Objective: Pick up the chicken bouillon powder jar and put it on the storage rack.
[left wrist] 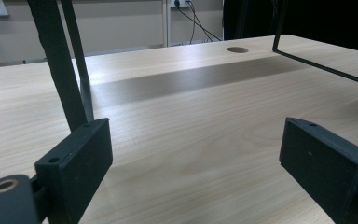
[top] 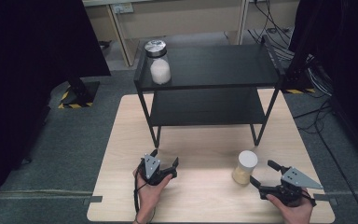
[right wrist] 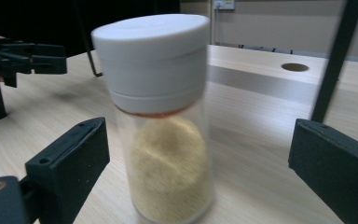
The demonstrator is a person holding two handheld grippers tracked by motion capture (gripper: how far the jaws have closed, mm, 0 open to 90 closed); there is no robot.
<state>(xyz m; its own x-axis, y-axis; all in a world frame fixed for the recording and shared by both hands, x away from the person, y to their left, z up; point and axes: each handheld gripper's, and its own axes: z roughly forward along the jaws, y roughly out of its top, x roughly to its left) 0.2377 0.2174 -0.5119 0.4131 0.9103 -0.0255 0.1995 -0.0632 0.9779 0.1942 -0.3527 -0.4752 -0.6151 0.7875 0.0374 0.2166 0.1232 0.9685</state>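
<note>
- A clear, round jar with a white screw-on lid [top: 245,167] stands upright on the pale wooden tabletop, at the near right, in front of the black shelf rack's right front leg.
- Its wide, flat-topped lid is closed and overhangs the clear wall a little; a thin reddish line shows just under the lid in the right gripper view [right wrist: 161,116].
- A yellowish-tan, grainy powder fills roughly the lower two thirds; the part above it, under the lid, is clear.
- Its base rests flat on the wood, and nothing touches its sides.
</note>
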